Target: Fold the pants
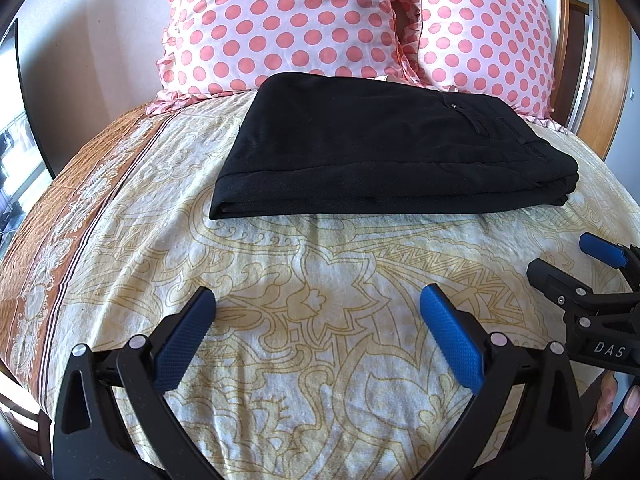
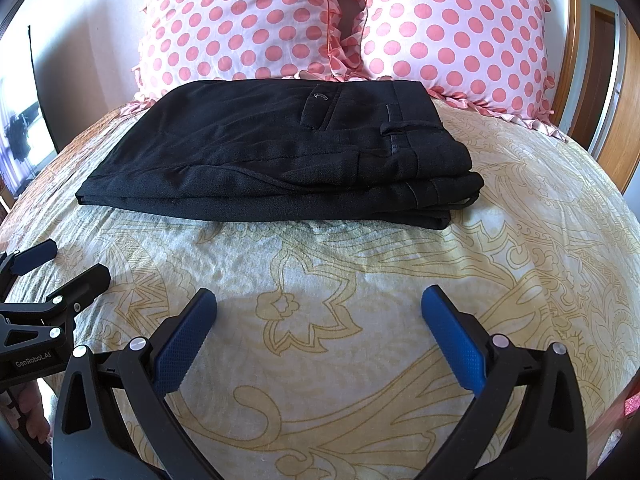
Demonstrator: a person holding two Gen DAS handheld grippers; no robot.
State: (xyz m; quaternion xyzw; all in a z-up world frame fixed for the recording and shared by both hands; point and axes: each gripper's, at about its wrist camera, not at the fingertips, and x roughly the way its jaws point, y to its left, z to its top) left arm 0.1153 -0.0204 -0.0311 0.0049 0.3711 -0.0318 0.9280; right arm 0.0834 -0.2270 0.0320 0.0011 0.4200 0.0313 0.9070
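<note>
Grippers, nearest: left gripper [image 1: 316,300] and right gripper [image 2: 318,300] both spread wide, empty, above the patterned bedspread [image 2: 320,320]. At 12 o'clock, black pants [image 2: 276,152] lie stacked in layers before two polka-dot pillows [image 2: 352,20]; folding appears complete.

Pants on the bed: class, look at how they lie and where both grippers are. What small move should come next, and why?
Probably just draw both grippers back. The pants already lie folded in a flat stack on the bedspread in front of the pillows. The left gripper and right gripper are open, empty and clear of the cloth. At most, square the uneven layers at the waistband end.
</note>
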